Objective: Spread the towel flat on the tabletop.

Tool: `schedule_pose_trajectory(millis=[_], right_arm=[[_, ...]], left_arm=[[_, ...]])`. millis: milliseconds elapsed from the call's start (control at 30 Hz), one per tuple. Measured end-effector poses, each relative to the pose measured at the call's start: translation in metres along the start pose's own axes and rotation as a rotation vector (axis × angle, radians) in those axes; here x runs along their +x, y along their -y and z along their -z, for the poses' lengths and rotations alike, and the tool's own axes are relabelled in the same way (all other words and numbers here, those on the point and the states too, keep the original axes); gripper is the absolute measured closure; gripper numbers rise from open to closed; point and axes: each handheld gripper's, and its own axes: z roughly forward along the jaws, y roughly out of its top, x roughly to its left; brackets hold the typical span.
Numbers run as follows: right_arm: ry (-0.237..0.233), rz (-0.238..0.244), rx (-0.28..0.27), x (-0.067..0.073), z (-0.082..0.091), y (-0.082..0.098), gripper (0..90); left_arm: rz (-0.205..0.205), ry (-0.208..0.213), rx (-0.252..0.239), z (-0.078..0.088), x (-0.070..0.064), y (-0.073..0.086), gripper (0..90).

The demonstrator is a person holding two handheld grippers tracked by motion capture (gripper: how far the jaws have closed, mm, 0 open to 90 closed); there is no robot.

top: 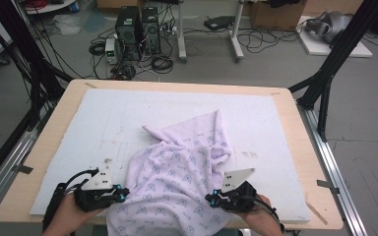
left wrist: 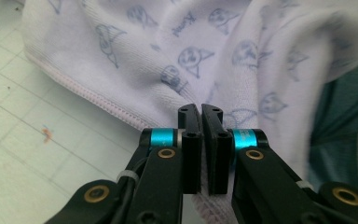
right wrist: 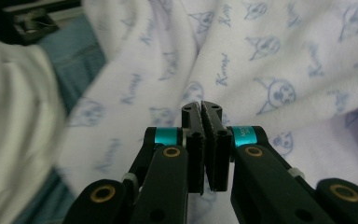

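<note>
A pale lilac printed towel (top: 177, 172) is lying crumpled on the white mat (top: 103, 118) of the table (top: 300, 147), its near end hanging over the front edge and running out of the high view. The left claw (top: 122, 195) is pinching the towel's stitched hem, and the right claw (top: 211, 197) is clenching a fold. The cloth between the jaws is mostly hidden.

1. The cloth (right wrist: 270, 56) is showing a repeated cursive word beside each printed cartoon face; it is reading roughly as "Kuromi", though the letters are small and soft.
2. The teal band on the right gripper (right wrist: 204, 112) is carrying tiny print, too small to read.
</note>
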Motion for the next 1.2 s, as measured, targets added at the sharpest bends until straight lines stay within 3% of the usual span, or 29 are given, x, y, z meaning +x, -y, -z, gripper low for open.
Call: schedule_pose_trajectory(millis=[67, 167, 233, 300, 433, 500, 567, 600, 667, 733, 833, 933, 1200], right_arm=[[-0.008, 0.005, -0.016, 0.004, 0.009, -0.002, 81.5], [0.062, 0.011, -0.012, -0.003, 0.015, -0.008, 73.6], [0.122, -0.003, 0.004, -0.016, 0.012, -0.009, 72.7], [0.149, -0.014, 0.019, -0.029, 0.004, -0.008, 72.1], [0.16, -0.04, 0.052, -0.049, -0.013, -0.002, 71.7], [0.162, -0.045, 0.079, -0.053, -0.019, -0.001, 71.8], [0.153, -0.047, 0.078, -0.055, -0.022, 0.0, 73.5], [0.143, -0.056, 0.077, -0.055, -0.022, 0.0, 76.7], [0.115, -0.067, 0.071, -0.055, -0.023, 0.002, 84.9], [0.106, -0.066, 0.058, -0.055, -0.022, 0.003, 87.4], [0.079, -0.08, 0.049, -0.054, -0.019, 0.005, 88.3], [0.073, -0.078, 0.036, -0.046, -0.012, 0.006, 88.4], [0.046, -0.052, 0.02, -0.012, 0.008, 0.01, 89.9]], left_arm=[[-0.011, -0.002, -0.015, 0.004, -0.002, -0.004, 80.5], [-0.019, -0.03, -0.026, 0.0, 0.006, -0.014, 68.0], [-0.02, -0.04, -0.039, -0.009, 0.015, -0.02, 66.3], [-0.017, -0.049, -0.039, -0.022, 0.025, -0.023, 65.7], [0.014, -0.066, -0.012, -0.049, 0.044, -0.027, 64.0], [0.031, -0.066, 0.006, -0.059, 0.051, -0.026, 62.6], [0.034, -0.053, 0.059, -0.069, 0.055, -0.025, 62.5], [0.039, -0.049, 0.043, -0.069, 0.056, -0.024, 64.6], [0.034, -0.043, 0.044, -0.069, 0.056, -0.025, 77.6], [0.024, -0.053, 0.052, -0.068, 0.054, -0.025, 85.5], [0.013, -0.062, 0.058, -0.062, 0.049, -0.024, 86.7], [0.017, -0.066, 0.028, -0.05, 0.042, -0.019, 87.0], [-0.001, -0.037, -0.001, -0.013, 0.011, -0.006, 87.1]])
